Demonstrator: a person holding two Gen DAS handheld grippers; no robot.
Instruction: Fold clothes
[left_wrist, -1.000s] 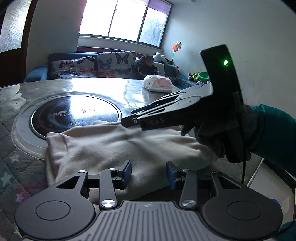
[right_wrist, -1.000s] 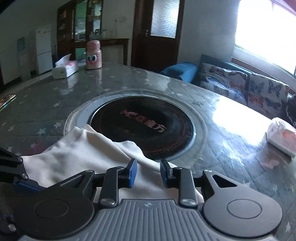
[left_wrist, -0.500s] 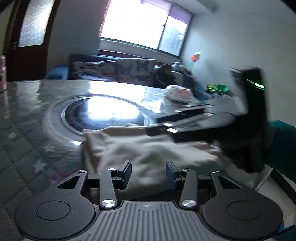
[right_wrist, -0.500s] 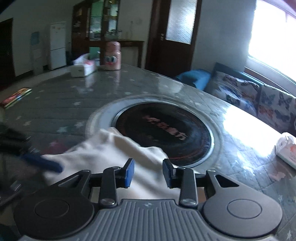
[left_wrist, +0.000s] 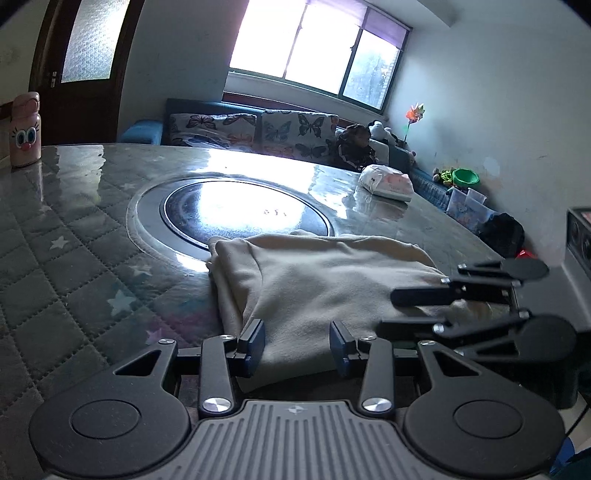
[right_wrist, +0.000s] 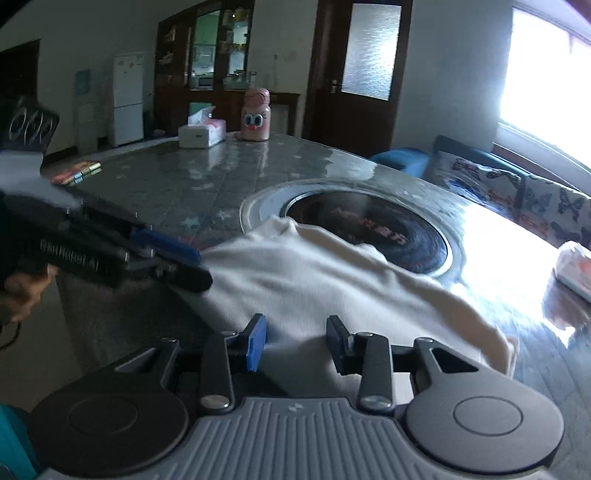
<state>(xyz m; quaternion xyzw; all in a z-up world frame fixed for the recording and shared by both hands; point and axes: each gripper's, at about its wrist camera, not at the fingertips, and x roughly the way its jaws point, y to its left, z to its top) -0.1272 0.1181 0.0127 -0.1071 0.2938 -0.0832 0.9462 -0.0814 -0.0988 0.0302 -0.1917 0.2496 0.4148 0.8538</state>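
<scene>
A cream garment (left_wrist: 317, 280) lies folded on the table's near edge, partly over the round black hob; it also shows in the right wrist view (right_wrist: 317, 280). My left gripper (left_wrist: 297, 341) is open, its fingers over the garment's near edge, holding nothing. My right gripper (right_wrist: 295, 341) is open over the garment's near right part. The right gripper also shows in the left wrist view (left_wrist: 391, 310) at the garment's right corner. The left gripper shows in the right wrist view (right_wrist: 201, 266) at the garment's left edge.
A quilted star-patterned table (left_wrist: 74, 258) has a round black hob (left_wrist: 243, 210) in its middle. A tissue pack (left_wrist: 388, 182) lies at the far right. A pink bottle (right_wrist: 255, 114), a tissue box (right_wrist: 201, 133) and small packets (right_wrist: 75, 173) stand at the far side.
Both grippers have drawn back toward the table's near edge and sit lower. The right gripper has swung from above the garment to its right corner. The garment lies flatter.
</scene>
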